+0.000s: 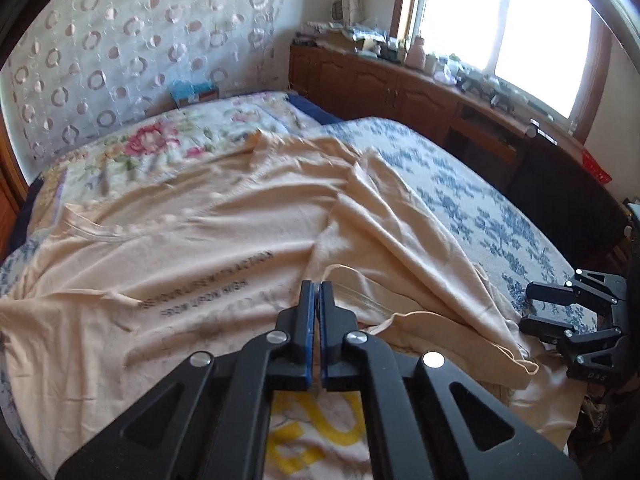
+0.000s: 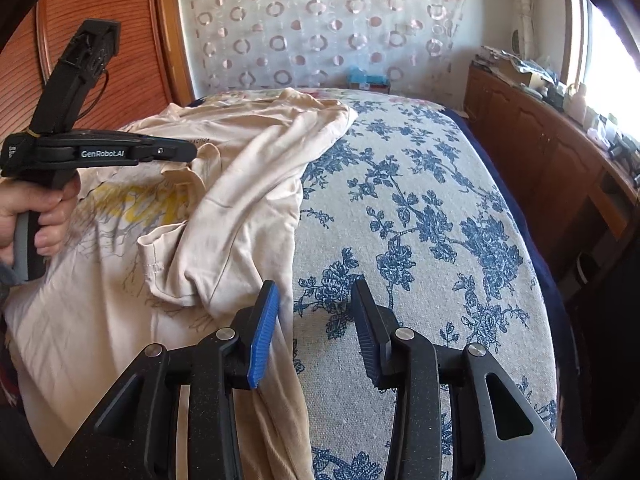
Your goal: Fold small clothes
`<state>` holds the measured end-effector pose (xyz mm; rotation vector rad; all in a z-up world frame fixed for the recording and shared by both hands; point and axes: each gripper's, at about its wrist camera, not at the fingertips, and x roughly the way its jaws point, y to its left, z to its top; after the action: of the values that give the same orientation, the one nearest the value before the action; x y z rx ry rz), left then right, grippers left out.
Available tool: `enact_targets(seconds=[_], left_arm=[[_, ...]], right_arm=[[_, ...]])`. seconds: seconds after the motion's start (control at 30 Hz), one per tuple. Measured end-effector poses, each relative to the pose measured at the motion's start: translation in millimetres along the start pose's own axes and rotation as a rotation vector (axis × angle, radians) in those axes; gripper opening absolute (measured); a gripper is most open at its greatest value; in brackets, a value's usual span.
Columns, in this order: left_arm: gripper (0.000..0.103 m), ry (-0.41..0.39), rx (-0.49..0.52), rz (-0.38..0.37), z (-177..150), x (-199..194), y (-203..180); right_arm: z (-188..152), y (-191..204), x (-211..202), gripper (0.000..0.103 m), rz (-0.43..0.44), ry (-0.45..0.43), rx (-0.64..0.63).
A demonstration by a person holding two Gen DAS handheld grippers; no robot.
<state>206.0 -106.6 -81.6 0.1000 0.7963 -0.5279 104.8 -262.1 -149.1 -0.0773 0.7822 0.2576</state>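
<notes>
A cream T-shirt (image 1: 200, 240) with dark lettering and a yellow print lies rumpled across the left side of the bed (image 1: 480, 200). My left gripper (image 1: 319, 285) is shut, and a fold of the shirt rises to its tips. In the right wrist view this left gripper (image 2: 194, 153) hangs over the T-shirt (image 2: 240, 200), held by a hand (image 2: 48, 216). My right gripper (image 2: 316, 286) is open at the shirt's near right edge. Its left finger is over the cloth, its right finger over the blue-flowered bedspread (image 2: 420, 200). Nothing is between its pads. The right gripper (image 1: 524, 308) also shows in the left wrist view.
A wooden cabinet (image 1: 380, 80) loaded with small items runs under the bright window along the bed's right side. A circle-patterned curtain (image 2: 320, 20) hangs behind the bed. Wooden panelling (image 2: 100, 60) stands at the left. A pink-flowered quilt (image 1: 160, 140) lies at the far end.
</notes>
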Motion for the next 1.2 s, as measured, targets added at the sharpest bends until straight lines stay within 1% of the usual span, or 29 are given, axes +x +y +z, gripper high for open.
enact_targets(seconds=[0.13, 0.23, 0.3, 0.37, 0.4, 0.43, 0.47, 0.5, 0.53, 0.6, 0.7, 0.73, 0.77, 0.8, 0.83, 0.9, 0.97, 1.03, 1.1, 1.2], left_arm=[[0.000, -0.034, -0.021, 0.032, -6, -25, 22], [0.000, -0.017, -0.037, 0.054, -11, -28, 34], [0.000, -0.007, -0.044, 0.042, -11, -27, 34], [0.000, 0.011, -0.056, 0.006, -8, -22, 29], [0.004, 0.020, -0.048, -0.005, -7, -19, 25], [0.017, 0.027, -0.039, -0.008, -6, -15, 21], [0.033, 0.036, -0.016, -0.016, -5, -10, 14], [0.037, 0.040, -0.001, -0.020, -4, -5, 8], [0.037, 0.047, 0.008, -0.024, -3, -1, 4], [0.037, 0.064, 0.019, -0.020, -1, 10, -5], [0.037, 0.064, 0.027, -0.004, 3, 21, -13], [0.029, 0.068, 0.030, -0.007, 4, 25, -13], [0.004, 0.076, 0.032, -0.012, 5, 28, -12], [0.000, 0.077, 0.028, -0.007, 5, 29, -10], [0.000, 0.066, 0.025, -0.006, 4, 26, -6], [0.000, 0.019, 0.023, -0.006, 2, 13, 0], [0.000, -0.008, 0.003, 0.017, -2, -2, 11], [0.000, -0.018, -0.012, 0.026, -6, -12, 22], [0.000, -0.019, -0.023, 0.065, -11, -19, 32], [0.000, -0.009, -0.061, 0.054, -21, -23, 48]], right_arm=[[0, 1, 0, 0.037, -0.001, 0.000, -0.002], [0, 0, 0, 0.037, -0.001, -0.001, -0.001], [0, 0, 0, 0.037, 0.000, 0.000, -0.001], [0, 0, 0, 0.037, 0.000, 0.000, -0.002], [0, 0, 0, 0.037, 0.000, 0.000, -0.001], [0, 0, 0, 0.037, 0.000, 0.000, -0.002], [0, 0, 0, 0.037, -0.001, -0.001, -0.002], [-1, -1, 0, 0.037, -0.001, -0.001, -0.002], [0, 0, 1, 0.037, 0.000, -0.001, -0.002], [0, 1, 1, 0.037, 0.000, -0.001, -0.002], [0, 1, 1, 0.037, 0.000, -0.001, -0.002], [0, 1, 1, 0.037, -0.001, -0.001, -0.002], [0, 1, 1, 0.037, -0.001, -0.001, -0.003], [0, 1, 1, 0.037, -0.001, -0.001, -0.003], [0, 1, 1, 0.037, -0.001, -0.001, -0.003], [0, 1, 1, 0.037, 0.000, -0.001, -0.003], [0, 1, 1, 0.037, 0.001, -0.002, -0.005], [0, 1, 1, 0.037, 0.000, -0.002, -0.005], [0, 1, 1, 0.037, 0.000, -0.002, -0.006], [0, 1, 1, 0.037, 0.000, -0.002, -0.006]])
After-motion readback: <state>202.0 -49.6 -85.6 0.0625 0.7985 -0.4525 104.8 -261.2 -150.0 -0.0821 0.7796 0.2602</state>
